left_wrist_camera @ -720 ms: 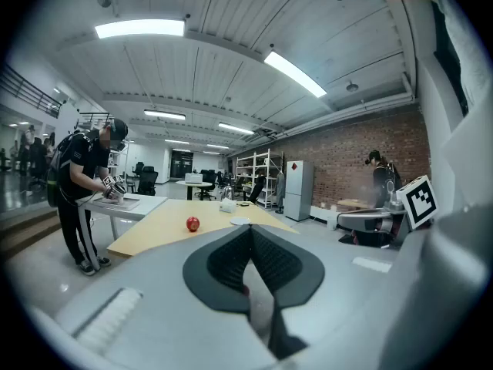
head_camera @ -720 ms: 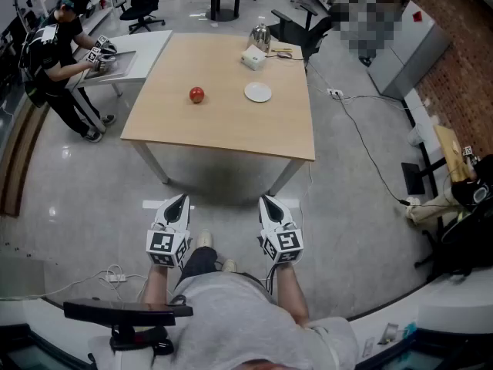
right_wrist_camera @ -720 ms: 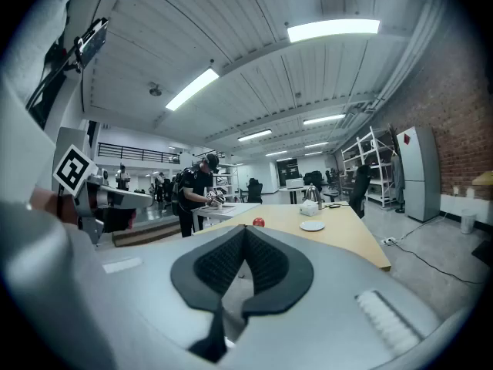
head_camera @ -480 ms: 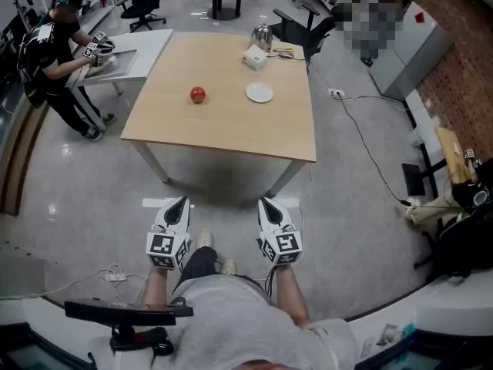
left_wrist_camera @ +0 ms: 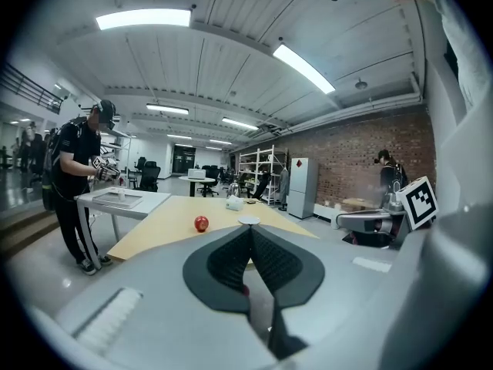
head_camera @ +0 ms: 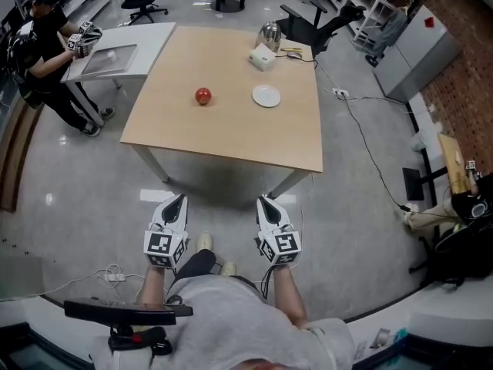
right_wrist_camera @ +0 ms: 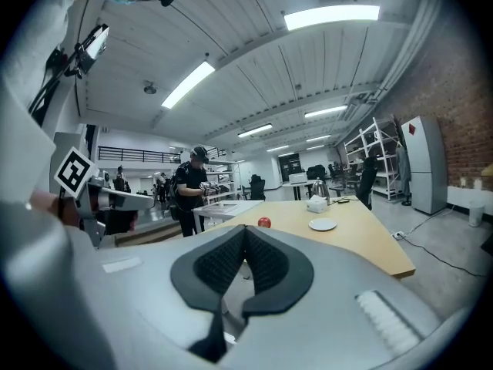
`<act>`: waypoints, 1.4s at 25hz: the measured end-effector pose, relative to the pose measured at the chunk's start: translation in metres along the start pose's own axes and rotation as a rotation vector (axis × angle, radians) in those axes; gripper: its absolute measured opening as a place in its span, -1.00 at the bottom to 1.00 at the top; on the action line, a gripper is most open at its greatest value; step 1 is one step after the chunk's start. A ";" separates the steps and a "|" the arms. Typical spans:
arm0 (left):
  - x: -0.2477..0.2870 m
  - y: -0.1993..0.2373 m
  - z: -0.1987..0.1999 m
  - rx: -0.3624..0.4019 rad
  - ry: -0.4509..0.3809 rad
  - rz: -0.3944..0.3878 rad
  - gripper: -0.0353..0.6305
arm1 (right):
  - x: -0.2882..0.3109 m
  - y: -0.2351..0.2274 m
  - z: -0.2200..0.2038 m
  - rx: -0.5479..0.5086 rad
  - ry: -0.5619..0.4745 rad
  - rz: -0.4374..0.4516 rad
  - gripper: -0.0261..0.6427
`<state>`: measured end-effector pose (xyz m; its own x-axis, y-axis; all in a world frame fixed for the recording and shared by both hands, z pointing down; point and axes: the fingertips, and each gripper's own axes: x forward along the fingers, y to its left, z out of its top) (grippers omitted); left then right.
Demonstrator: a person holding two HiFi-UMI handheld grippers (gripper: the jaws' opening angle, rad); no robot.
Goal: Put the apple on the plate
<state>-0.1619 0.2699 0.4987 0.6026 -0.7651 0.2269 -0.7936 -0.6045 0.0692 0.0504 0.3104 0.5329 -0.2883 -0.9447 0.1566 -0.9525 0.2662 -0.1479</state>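
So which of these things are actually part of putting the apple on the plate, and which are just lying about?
For the job: apple; plate; left gripper and right gripper, both shut and empty; wooden table.
Lying about: kettle; white box; office chair; another person at the grey side table.

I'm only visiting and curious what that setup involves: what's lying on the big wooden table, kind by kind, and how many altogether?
red apple: 1
white plate: 1
white box: 1
silver kettle: 1
Total on the wooden table: 4, leaving out the small flat items at its far edge, which are too small to identify.
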 end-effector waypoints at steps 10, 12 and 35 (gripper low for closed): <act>0.044 0.075 0.018 -0.014 -0.009 -0.022 -0.84 | 0.085 0.013 0.017 -0.024 0.039 -0.004 -0.90; 0.051 0.087 0.019 -0.028 -0.011 -0.037 -0.83 | 0.100 0.017 0.020 -0.024 0.039 -0.005 -0.90; 0.119 0.158 0.026 -0.031 -0.002 -0.009 -0.83 | 0.205 -0.003 0.034 -0.004 0.013 -0.001 -0.90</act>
<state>-0.2132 0.0775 0.5110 0.6101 -0.7601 0.2237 -0.7902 -0.6044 0.1014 -0.0019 0.1095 0.5322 -0.2887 -0.9423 0.1695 -0.9532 0.2661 -0.1437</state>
